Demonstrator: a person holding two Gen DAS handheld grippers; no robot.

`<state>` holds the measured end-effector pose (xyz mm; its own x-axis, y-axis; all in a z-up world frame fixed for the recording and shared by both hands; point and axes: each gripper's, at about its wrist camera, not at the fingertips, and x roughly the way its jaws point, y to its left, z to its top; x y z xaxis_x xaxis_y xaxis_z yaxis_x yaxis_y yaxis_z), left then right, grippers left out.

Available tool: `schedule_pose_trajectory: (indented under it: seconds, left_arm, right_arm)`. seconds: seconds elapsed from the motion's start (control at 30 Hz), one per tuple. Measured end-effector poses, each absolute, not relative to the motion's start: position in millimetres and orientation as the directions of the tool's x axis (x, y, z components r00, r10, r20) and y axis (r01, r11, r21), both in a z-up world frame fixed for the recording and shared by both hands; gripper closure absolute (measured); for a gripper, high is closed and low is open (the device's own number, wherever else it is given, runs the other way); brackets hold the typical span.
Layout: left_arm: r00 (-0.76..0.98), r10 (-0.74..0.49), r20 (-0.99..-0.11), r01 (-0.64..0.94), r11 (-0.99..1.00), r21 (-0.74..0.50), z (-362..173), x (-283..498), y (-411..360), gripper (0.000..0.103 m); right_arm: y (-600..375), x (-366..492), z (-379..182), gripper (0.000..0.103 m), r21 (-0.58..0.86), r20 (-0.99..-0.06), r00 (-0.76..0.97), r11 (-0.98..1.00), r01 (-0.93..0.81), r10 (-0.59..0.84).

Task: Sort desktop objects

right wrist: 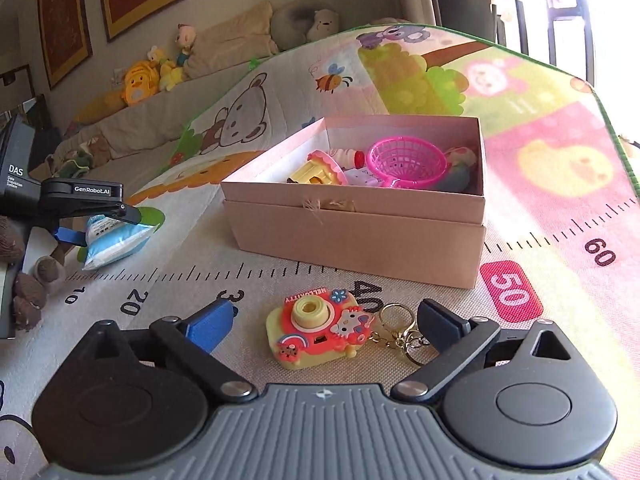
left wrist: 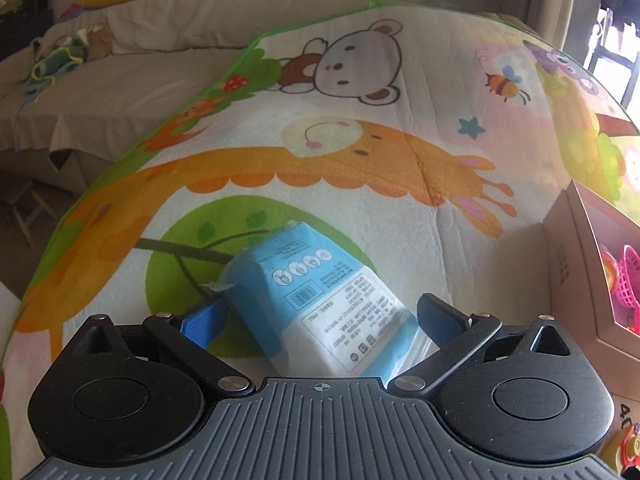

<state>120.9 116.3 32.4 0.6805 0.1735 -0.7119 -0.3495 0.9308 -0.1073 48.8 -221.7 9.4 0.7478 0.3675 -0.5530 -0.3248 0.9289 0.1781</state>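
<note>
Right claw: while its jaws stand spread wide, the right claw [right wrist: 324, 320] hangs low over the play mat [right wrist: 540, 208], gripping nothing
Camera keychain: a yellow-and-red toy camera keychain [right wrist: 314, 330] lies flat on the mat between the spread fingers, touching neither; its ring and chain trail toward the right finger
Left claw: the left claw [left wrist: 320, 316] is pinching a blue-and-white tissue pack [left wrist: 320, 312] across its width; in the right wrist view the pack is raised off the mat, tilted, to the left of the box
Box: a pale pink cardboard box [right wrist: 360, 236] stands open on the mat beyond the keychain, just past the printed ruler scale
Box contents: a pink plastic basket [right wrist: 408, 162], a yellow-and-pink toy [right wrist: 324, 170] and a small bottle with a red cap [right wrist: 348, 158] lie inside
Far side: plush toys [right wrist: 152, 74] sit along a beige sofa [right wrist: 160, 116] behind the mat
</note>
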Motion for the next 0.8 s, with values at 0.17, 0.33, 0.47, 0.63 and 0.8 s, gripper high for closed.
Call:
schedule_pose_trajectory:
  seconds: [0.17,0.33,0.47,0.63,0.8]
  left_arm:
    - [0.697,0.129,-0.705,-0.359,0.914,-0.188,41.4,136.2,115.9,0.000]
    - [0.687,0.141,-0.713,-0.354,0.922,-0.159,35.2,149.8,116.1,0.008]
    - [0.695,0.098,-0.713,-0.303,0.938,-0.166,29.1,134.1,118.9,0.040]
    - [0.726,0.047,-0.686,-0.201,0.968,-0.147,24.8,97.1,103.3,0.041]
    - [0.733,-0.106,-0.672,-0.031,0.982,-0.189,23.9,62.2,72.7,0.041]
  right_arm:
    - [-220.9,49.9,8.6,0.003,0.173,-0.560,0.745,0.931,-0.321,0.362]
    - [-217.5,53.2,6.9,0.003,0.154,-0.585,0.739,0.940,-0.303,0.334]
    - [-215.2,51.7,8.0,0.003,0.128,-0.601,0.739,0.949,-0.287,0.304]
    - [-211.3,42.5,9.9,0.003,0.068,-0.629,0.727,0.951,-0.303,0.276]
    - [-210.1,36.8,17.8,0.003,0.043,-0.629,0.733,0.953,-0.298,0.258]
